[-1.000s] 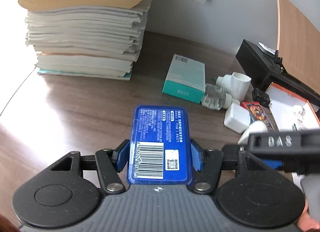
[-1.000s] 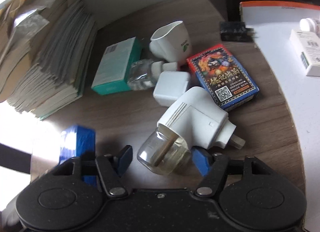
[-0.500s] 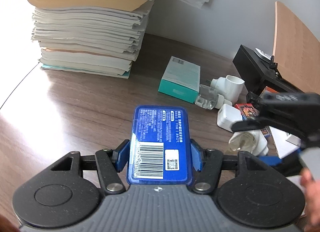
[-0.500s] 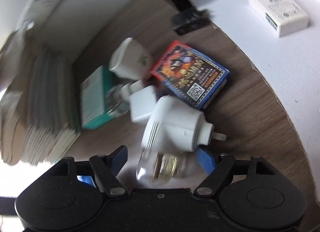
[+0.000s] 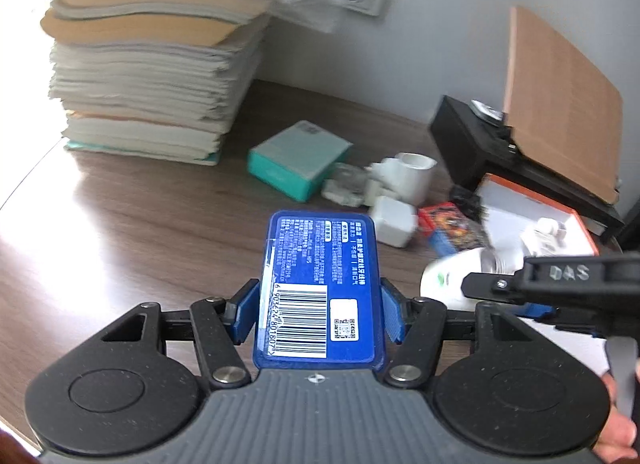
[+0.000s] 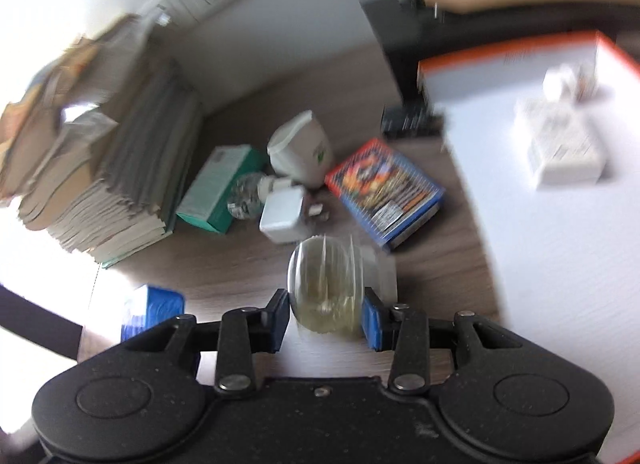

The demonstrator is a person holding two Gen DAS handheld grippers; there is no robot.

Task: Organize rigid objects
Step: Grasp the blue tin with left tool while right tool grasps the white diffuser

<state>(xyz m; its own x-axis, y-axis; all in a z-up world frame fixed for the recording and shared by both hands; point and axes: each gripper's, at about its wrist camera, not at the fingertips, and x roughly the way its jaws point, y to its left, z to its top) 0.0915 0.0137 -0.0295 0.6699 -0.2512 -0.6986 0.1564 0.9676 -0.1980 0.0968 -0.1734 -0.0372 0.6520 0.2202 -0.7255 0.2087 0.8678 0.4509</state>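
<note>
Big book pile (image 5: 152,75) sits far left on the table (image 5: 120,232). Left gripper (image 5: 319,306) is clamped on a blue box (image 5: 320,288), lifted off the table. Green box (image 5: 298,159) & white plug (image 5: 394,219) lie in the middle. Right gripper (image 6: 326,314) just squeezed onto a clear bottle w/ white plug (image 6: 326,288), up in the air.

Blue barcoded box (image 5: 320,292) clamped flat, clear-bottled white plug-in device (image 6: 326,288), seemingly lifted, gripped at bottle
</note>
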